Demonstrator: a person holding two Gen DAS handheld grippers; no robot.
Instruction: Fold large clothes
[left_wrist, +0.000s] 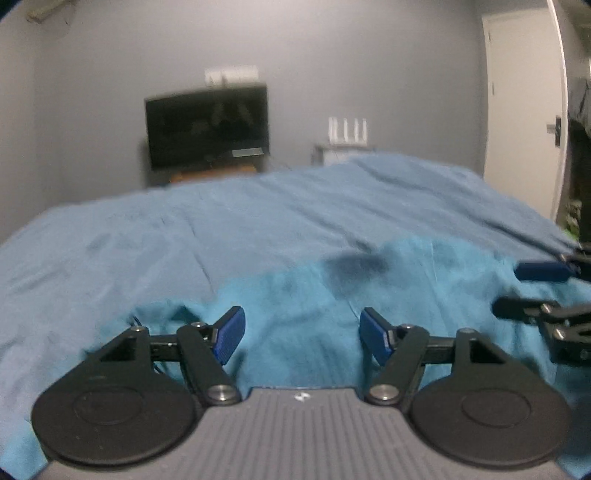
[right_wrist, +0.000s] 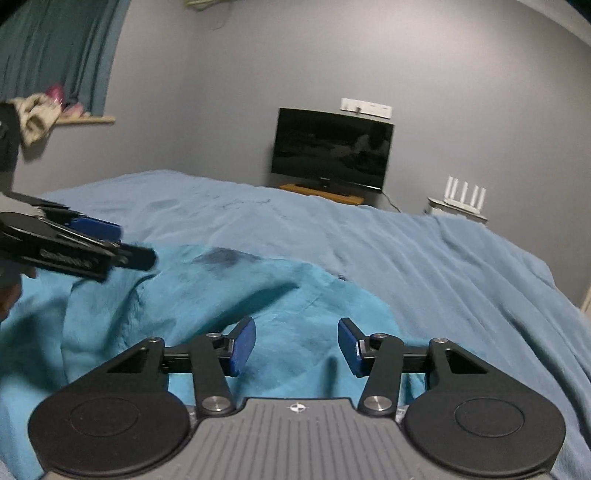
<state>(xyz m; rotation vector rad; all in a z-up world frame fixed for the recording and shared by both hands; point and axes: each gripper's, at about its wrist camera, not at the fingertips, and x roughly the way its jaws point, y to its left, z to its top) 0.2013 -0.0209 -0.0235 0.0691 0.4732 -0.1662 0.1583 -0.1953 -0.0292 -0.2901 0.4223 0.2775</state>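
A bright turquoise garment (left_wrist: 314, 295) lies rumpled on a bed with a duller blue cover (left_wrist: 184, 229); it also shows in the right wrist view (right_wrist: 221, 295). My left gripper (left_wrist: 301, 334) is open and empty just above the garment's near part. My right gripper (right_wrist: 297, 345) is open and empty above the garment's right part. The right gripper also shows at the right edge of the left wrist view (left_wrist: 517, 288), and the left gripper shows at the left of the right wrist view (right_wrist: 133, 243), both over the garment.
A dark TV (right_wrist: 330, 149) on a wooden stand is against the grey wall beyond the bed. A white router (right_wrist: 463, 197) stands to its right. A white door (left_wrist: 524, 110) is at the right. A shelf (right_wrist: 85, 119) with clothes and teal curtains are at the left.
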